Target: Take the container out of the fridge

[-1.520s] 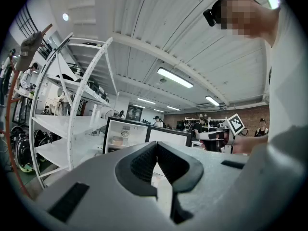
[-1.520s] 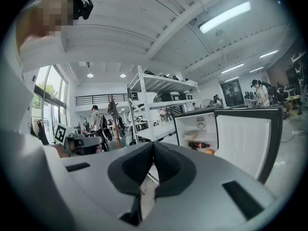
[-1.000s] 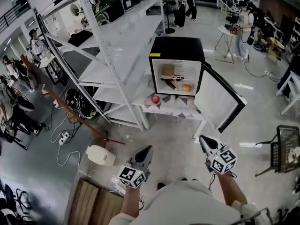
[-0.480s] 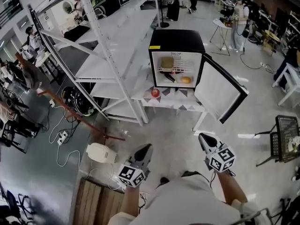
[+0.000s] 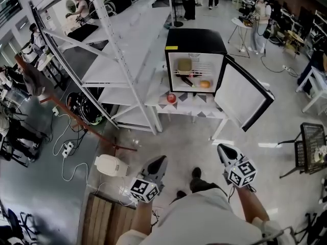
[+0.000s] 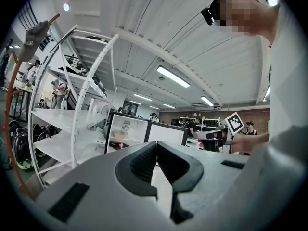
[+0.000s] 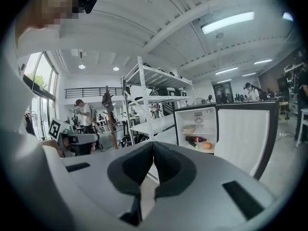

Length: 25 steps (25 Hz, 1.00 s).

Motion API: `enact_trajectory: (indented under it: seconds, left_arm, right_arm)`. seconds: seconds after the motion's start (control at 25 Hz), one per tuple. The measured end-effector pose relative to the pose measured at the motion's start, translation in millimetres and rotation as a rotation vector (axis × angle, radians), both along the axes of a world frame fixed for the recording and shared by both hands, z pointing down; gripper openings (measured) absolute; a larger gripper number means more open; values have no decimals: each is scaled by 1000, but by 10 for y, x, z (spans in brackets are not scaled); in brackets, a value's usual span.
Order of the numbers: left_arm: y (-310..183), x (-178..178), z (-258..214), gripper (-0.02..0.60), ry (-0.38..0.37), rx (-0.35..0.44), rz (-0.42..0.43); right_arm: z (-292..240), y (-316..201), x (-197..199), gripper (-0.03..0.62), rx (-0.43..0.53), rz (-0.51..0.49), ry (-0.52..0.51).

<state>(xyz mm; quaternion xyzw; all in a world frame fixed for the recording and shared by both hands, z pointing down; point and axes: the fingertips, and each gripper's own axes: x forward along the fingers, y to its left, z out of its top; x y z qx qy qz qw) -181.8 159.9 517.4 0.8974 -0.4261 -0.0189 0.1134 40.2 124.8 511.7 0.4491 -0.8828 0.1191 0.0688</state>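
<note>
I am stepping nearer the open fridge (image 5: 195,40), a shoe (image 5: 196,173) newly swinging forward, with the left gripper (image 5: 161,162) and right gripper (image 5: 222,151) both pressed together and empty, and the container (image 5: 184,65) lying well out of reach.

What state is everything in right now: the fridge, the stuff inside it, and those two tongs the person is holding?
Fridge door: swung wide open.
Container: on the upper shelf inside the fridge, untouched.
Left tongs: shut, empty, well short of the fridge.
Right tongs: shut, empty.
</note>
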Motion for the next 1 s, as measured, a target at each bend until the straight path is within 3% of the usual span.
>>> enact_trajectory:
  seconds: [0.36, 0.72, 1.0]
  left_arm:
    - [-467, 23, 16, 5, 0, -12, -14]
    - [-1319, 148, 45, 5, -19, -39, -29]
    - [-1993, 371, -5, 5, -85, -32, -46]
  right_arm:
    - [60, -580, -60, 6, -14, -19, -7]
    - [80, -1526, 67, 7, -25, -34, 3]
    - [54, -2264, 214, 7, -33, -61, -9]
